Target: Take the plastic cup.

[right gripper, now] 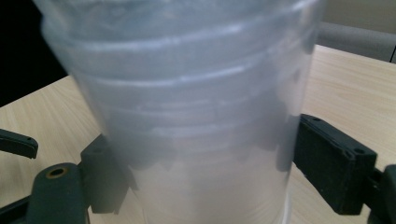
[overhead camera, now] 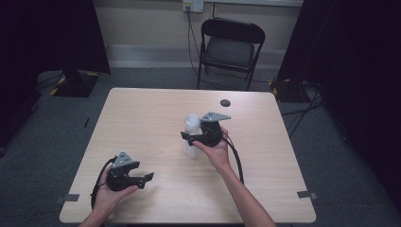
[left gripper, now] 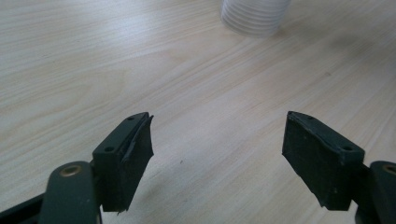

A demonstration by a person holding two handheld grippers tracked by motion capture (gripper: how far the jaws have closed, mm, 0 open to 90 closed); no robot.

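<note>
1. The right gripper (overhead camera: 191,138) stands at mid-desk with its jaws set around a stack of translucent plastic cups (right gripper: 187,121); whether the pads already press the wall cannot be told.
2. A good grip would likely close gently and squarely, since thin cups crush and tip easily.
3. The left gripper (left gripper: 217,154) hovers wide open and empty over the near-left desk (overhead camera: 156,109); it could steady the stack's base.

Recording lab, black curtains (overhead camera: 52,33), bare table (overhead camera: 142,123), folding chair (overhead camera: 230,47)
</note>
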